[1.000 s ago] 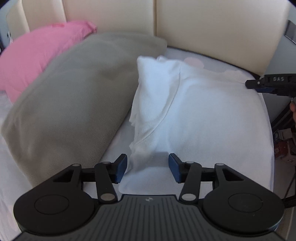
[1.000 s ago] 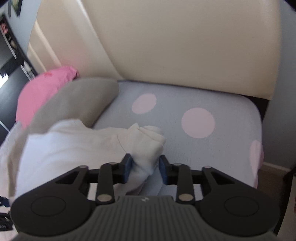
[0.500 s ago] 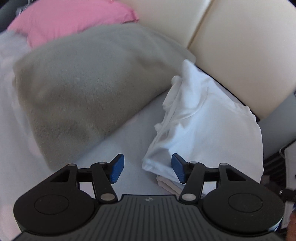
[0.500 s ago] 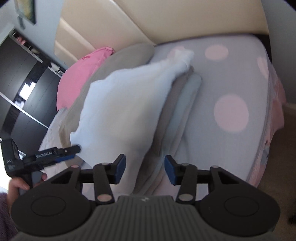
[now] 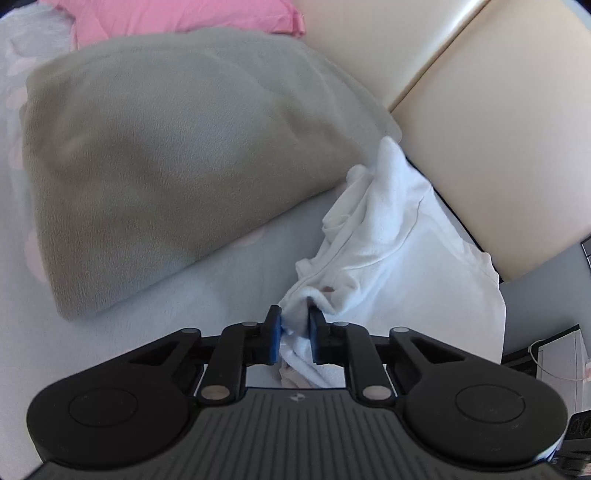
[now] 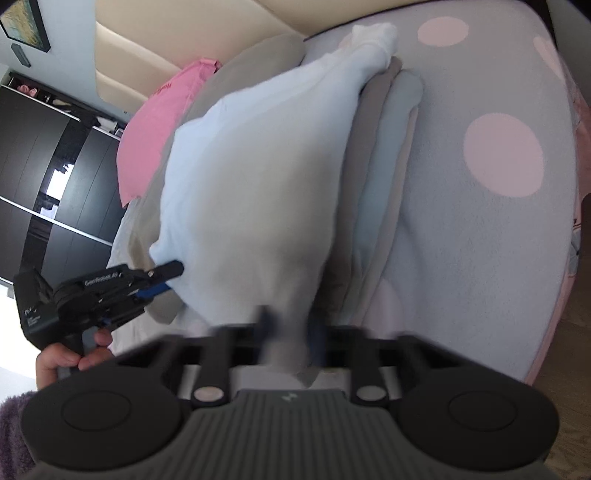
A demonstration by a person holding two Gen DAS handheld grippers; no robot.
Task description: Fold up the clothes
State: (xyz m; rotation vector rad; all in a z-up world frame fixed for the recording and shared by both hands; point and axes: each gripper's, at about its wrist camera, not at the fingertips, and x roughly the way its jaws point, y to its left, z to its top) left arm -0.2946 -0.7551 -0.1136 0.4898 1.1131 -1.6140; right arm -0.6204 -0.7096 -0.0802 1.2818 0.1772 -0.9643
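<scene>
Both tongs had just clamped shut: the left gripper (image 5: 294, 332) pinched a near corner of the white garment (image 5: 399, 251), the right gripper (image 6: 290, 334) another edge, cloth spread ahead between them beside the grey pillow (image 5: 166, 155).

The bed (image 6: 491, 236) had a grey cover with pink dots and a cream padded headboard (image 5: 491, 122). A grey pillow (image 5: 166, 162) and a pink pillow (image 5: 177, 14) lay near it. A dark wardrobe (image 6: 44, 173) stood beside a pale wall.
</scene>
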